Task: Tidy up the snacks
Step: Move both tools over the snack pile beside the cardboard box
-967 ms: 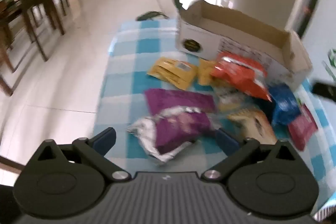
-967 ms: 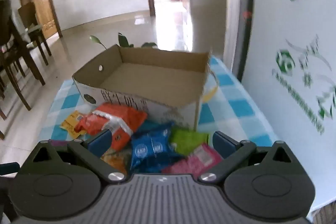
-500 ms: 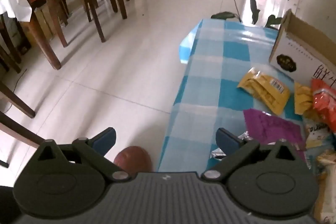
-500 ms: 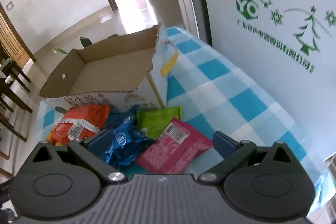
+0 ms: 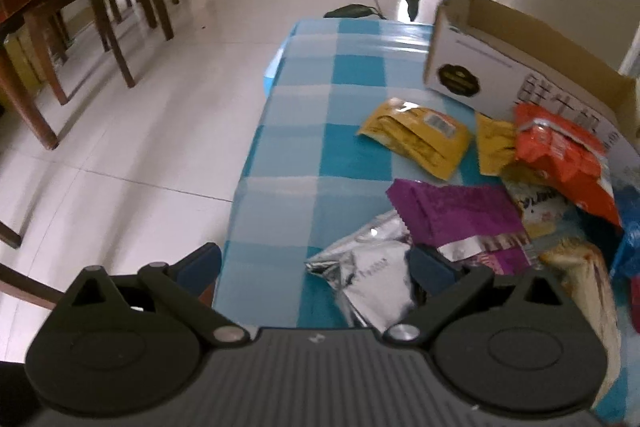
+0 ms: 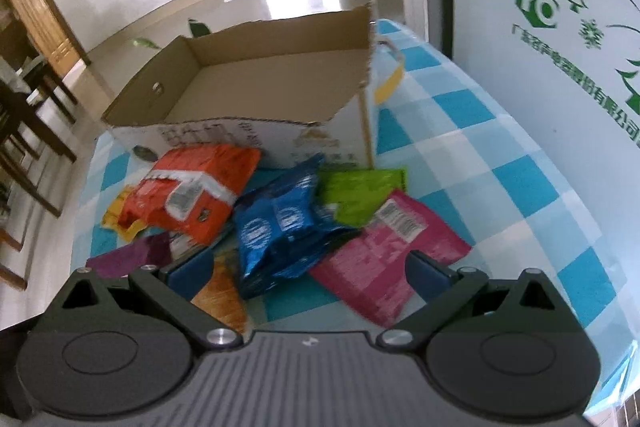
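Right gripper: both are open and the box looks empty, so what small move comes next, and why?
Probably lower the right gripper onto the blue packet: it lies topmost between the open fingers, and the cardboard box behind it holds nothing.

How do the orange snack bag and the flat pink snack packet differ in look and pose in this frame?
The orange snack bag is puffy and crumpled, propped against the open cardboard box; the flat pink snack packet lies level on the blue checked tablecloth, clear of the box. The orange bag carries a white band with its label; the pink packet shows a barcode near one end. Both lie outside the box, untouched by the open right gripper.
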A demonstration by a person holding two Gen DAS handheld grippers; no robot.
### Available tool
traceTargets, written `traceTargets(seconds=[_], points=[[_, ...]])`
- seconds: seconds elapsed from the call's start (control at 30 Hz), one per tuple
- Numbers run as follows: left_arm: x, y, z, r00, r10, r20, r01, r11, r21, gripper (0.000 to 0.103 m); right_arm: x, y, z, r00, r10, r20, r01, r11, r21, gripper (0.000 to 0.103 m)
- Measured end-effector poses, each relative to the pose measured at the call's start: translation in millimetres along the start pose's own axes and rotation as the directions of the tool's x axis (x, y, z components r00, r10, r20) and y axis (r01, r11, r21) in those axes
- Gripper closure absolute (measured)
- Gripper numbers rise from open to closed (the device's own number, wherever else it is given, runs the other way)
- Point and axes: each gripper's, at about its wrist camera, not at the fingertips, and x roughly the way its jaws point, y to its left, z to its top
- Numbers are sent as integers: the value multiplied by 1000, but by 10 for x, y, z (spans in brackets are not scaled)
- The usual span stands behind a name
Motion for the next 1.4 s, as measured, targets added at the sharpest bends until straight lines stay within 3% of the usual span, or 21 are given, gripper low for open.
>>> traceTargets(seconds=[0.2,0.33,0.77,1.23,1.4], points=[[-274,11,21,998,-31,45,30,999,11,3,-42,199,-25,1000,-26,14,27,995,-93,0],[-448,-65,36,996,-43,78,37,997,73,3,-85,248,-46,998,-54,26,57,989,-138,0],[-627,-118,-75,994,-64,85,53,990,127,3,-229,324,-235,984,-143,107,160,972,-174,0],[-682,-153,-59,991,-115,64,106,986,128,3,-199,505,-263,979,-202,35,204,952,-230,0],[-676,-182,-61,993,-103,60,94,987,134,3,-181,551,-271,978,-209,23,209,948,-239,0]])
